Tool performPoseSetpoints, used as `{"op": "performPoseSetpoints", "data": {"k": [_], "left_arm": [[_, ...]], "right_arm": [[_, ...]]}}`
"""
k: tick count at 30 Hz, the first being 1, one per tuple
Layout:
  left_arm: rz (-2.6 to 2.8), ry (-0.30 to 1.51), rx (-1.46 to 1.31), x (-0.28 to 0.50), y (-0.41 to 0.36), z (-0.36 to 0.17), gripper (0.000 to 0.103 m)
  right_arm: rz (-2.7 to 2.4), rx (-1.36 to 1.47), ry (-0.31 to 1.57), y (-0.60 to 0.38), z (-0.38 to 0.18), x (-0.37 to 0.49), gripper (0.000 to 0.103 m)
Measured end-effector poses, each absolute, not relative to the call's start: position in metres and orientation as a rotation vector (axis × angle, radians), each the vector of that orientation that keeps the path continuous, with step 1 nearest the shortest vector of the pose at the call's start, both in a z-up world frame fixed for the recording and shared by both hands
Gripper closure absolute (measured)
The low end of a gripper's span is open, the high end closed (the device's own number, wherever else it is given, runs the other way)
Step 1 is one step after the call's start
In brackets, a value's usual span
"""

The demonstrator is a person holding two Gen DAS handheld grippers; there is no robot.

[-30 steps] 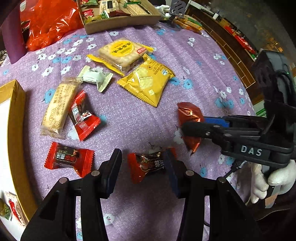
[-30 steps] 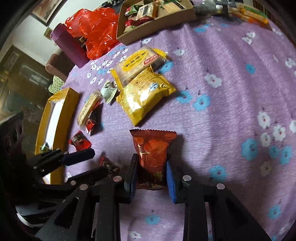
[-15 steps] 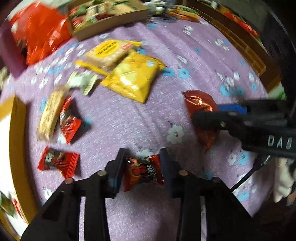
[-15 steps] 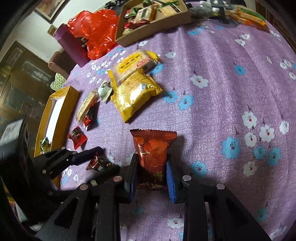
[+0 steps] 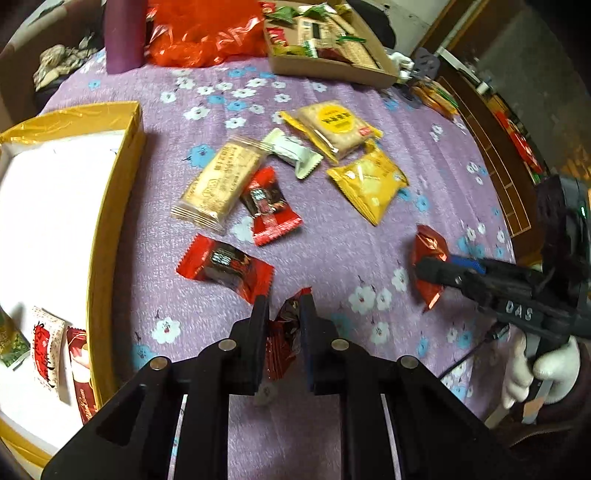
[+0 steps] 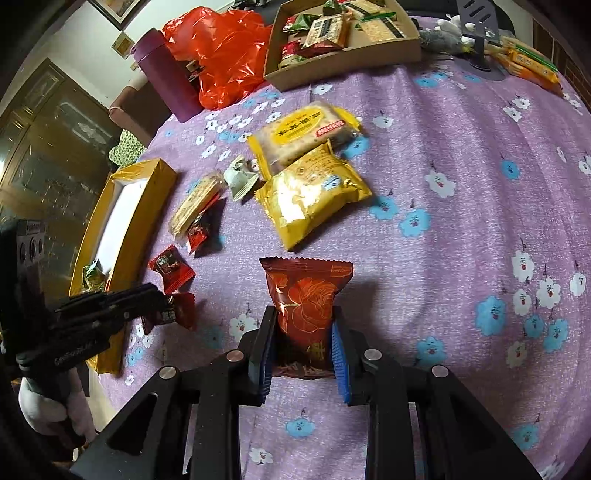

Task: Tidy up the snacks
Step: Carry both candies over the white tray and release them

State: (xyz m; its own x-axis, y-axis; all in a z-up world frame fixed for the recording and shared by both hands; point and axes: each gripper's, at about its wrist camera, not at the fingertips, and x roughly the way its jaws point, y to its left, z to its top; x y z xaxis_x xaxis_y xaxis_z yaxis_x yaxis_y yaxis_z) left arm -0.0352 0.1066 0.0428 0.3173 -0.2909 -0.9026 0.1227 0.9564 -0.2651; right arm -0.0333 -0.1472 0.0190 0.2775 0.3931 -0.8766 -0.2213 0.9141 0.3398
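Note:
My left gripper [image 5: 282,314] is shut on a small red candy packet [image 5: 284,336], crumpled between its pads and held just above the purple flowered cloth. The right wrist view shows the same gripper [image 6: 164,302] and candy [image 6: 183,312] beside the gold box [image 6: 147,206]. My right gripper [image 6: 303,321] is shut on a dark red packet with a gold rose print [image 6: 306,291], which stands upright. From the left wrist view that gripper [image 5: 432,267] and its packet [image 5: 428,242] are at the right, with a white-gloved hand behind.
Loose on the cloth lie two red candies [image 5: 225,264] [image 5: 267,206], a biscuit pack [image 5: 221,181], a white candy [image 5: 295,153] and two yellow packs [image 5: 369,184] [image 5: 332,125]. The gold box [image 5: 110,206] holds several snacks. A cardboard tray [image 5: 332,70], orange bag [image 5: 207,33] and purple flask [image 5: 123,33] stand behind.
The left gripper's jaws closed on the small red candy, then carried it left toward the gold box. The right gripper kept its hold on the rose packet, almost still.

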Motion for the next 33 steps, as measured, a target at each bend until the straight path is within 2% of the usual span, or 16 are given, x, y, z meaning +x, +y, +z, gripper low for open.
{"op": "performPoseSetpoints", "data": {"k": [3, 4, 6, 8, 12, 13, 14, 15, 16, 17, 25, 33], "left_arm": [[-0.290, 1.202, -0.137, -0.038, 0.104, 0.046, 0.090], [-0.288, 1.201, -0.120, -0.038, 0.104, 0.046, 0.085], [-0.288, 1.215, -0.088, -0.037, 0.108, 0.044, 0.071], [-0.294, 1.235, -0.057, -0.037, 0.106, 0.037, 0.046], [-0.296, 1.259, 0.065, -0.040, 0.085, 0.017, 0.044], [-0.298, 1.247, 0.119, -0.042, 0.078, 0.016, 0.044], [-0.288, 1.239, 0.167, -0.044, 0.072, 0.015, 0.050], [-0.302, 1.234, 0.178, -0.046, 0.069, 0.016, 0.060], [-0.319, 1.236, 0.156, -0.046, 0.070, 0.018, 0.089], [-0.317, 1.251, 0.133, -0.045, 0.073, 0.019, 0.092], [-0.246, 1.211, -0.063, -0.046, 0.128, 0.044, 0.092], [-0.020, 1.123, -0.236, -0.049, 0.232, 0.067, 0.092]], "right_arm": [[0.420, 0.153, 1.216, -0.144, 0.022, -0.034, 0.076], [0.421, 0.153, 1.215, -0.143, 0.022, -0.034, 0.076], [0.421, 0.158, 1.218, -0.144, 0.021, -0.034, 0.075], [0.421, 0.165, 1.224, -0.145, 0.020, -0.035, 0.075], [0.426, 0.165, 1.228, -0.145, 0.019, -0.036, 0.075], [0.427, 0.162, 1.226, -0.145, 0.019, -0.037, 0.075], [0.428, 0.161, 1.225, -0.145, 0.019, -0.037, 0.075], [0.429, 0.159, 1.224, -0.145, 0.020, -0.037, 0.075], [0.430, 0.158, 1.223, -0.145, 0.020, -0.037, 0.075], [0.432, 0.157, 1.223, -0.145, 0.020, -0.037, 0.075], [0.489, 0.113, 1.220, -0.120, 0.024, -0.038, 0.076], [0.663, 0.028, 1.198, -0.029, 0.042, -0.030, 0.076]]}}
